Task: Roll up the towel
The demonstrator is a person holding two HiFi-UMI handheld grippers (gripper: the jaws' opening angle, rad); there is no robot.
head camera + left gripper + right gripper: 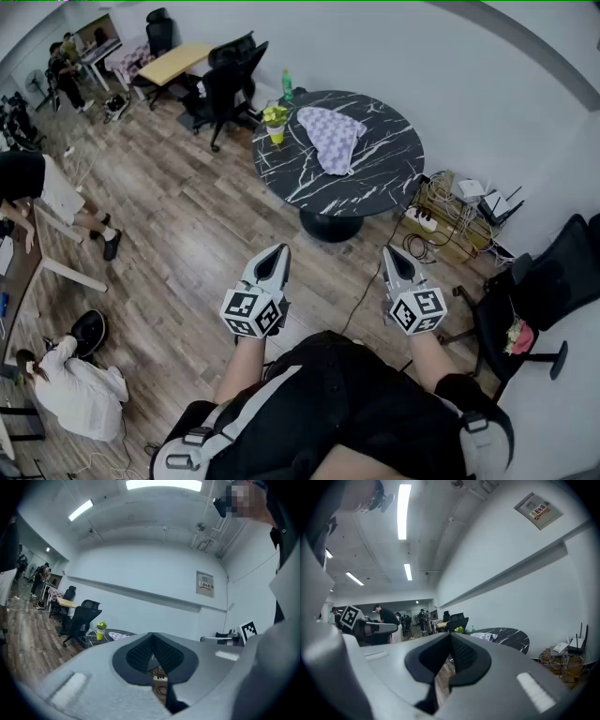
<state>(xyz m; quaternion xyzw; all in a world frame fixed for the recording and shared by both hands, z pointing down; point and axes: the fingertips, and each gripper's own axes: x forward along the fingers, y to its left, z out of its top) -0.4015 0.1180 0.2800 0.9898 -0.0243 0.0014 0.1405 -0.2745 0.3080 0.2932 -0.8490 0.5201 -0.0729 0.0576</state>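
On round black marble-pattern desk (pixel 389 183), well ahead of the person:
- One towel (pixel 330 137), pale with a lilac check. It lies loose and crumpled near the desk's middle, neither flattened nor rolled.
- One small plant in a yellow pot (pixel 275 123), just beside the towel at the desk's left edge in the head view.
- One green bottle (pixel 288 86), at the rim behind the plant.

On the floor by the desk base: a power strip (pixel 424 220) among tangled cables.

Held out in front of the person:
- Left hand-held gripper (pixel 277 253): jaws together, nothing between them, pointing level, well apart from the desk.
- Right hand-held gripper (pixel 393 255): jaws together, empty, level, equally short of the desk.

Step in hand, as judged: the approach, with the task at its very start.

Handling notes:
- Close the distance until the towel lies within easy reach, stepping wide of the cables.
- Part both pairs of jaws before they meet the cloth.
- Flatten first: pinch two corners of one edge and draw the towel out square, pulling away from the plant, which looks easy to tip.
- Roll from one short edge with both hand-held grippers level, so the roll stays even.
- The soft cloth will likely slip, so pinch a fold rather than a single layer.
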